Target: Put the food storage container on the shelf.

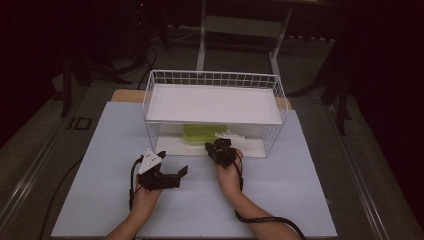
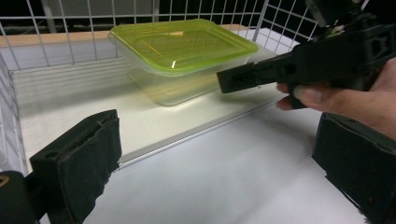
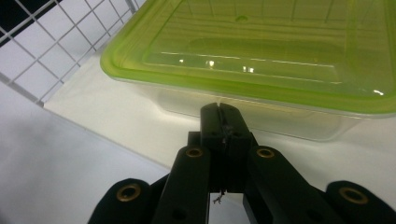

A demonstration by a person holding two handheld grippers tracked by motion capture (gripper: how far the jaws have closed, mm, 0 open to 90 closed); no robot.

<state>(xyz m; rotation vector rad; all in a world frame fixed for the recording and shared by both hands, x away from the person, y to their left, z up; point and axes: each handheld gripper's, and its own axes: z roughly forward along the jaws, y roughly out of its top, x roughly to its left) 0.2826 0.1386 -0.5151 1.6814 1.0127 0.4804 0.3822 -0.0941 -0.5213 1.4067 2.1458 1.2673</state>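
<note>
A clear plastic container with a lime-green lid (image 1: 200, 132) (image 2: 182, 51) (image 3: 261, 51) sits on the white lower board of a wire rack (image 1: 155, 107). My right gripper (image 1: 214, 147) (image 3: 219, 114) is shut with nothing between its jaws. Its tips point at the container's clear front wall just under the lid rim, very close; I cannot tell whether they touch. In the left gripper view the right gripper (image 2: 238, 77) reaches in from the right toward the container. My left gripper (image 1: 172, 164) (image 2: 217, 172) is open wide and empty, over the table in front of the rack, left of the right hand.
The rack has a white upper shelf (image 1: 215, 102) over the container and wire walls (image 2: 14, 93) at the sides and back; its front is open. The light tabletop (image 1: 280, 200) spreads in front. Cables (image 1: 265, 220) trail from both grippers toward the near edge.
</note>
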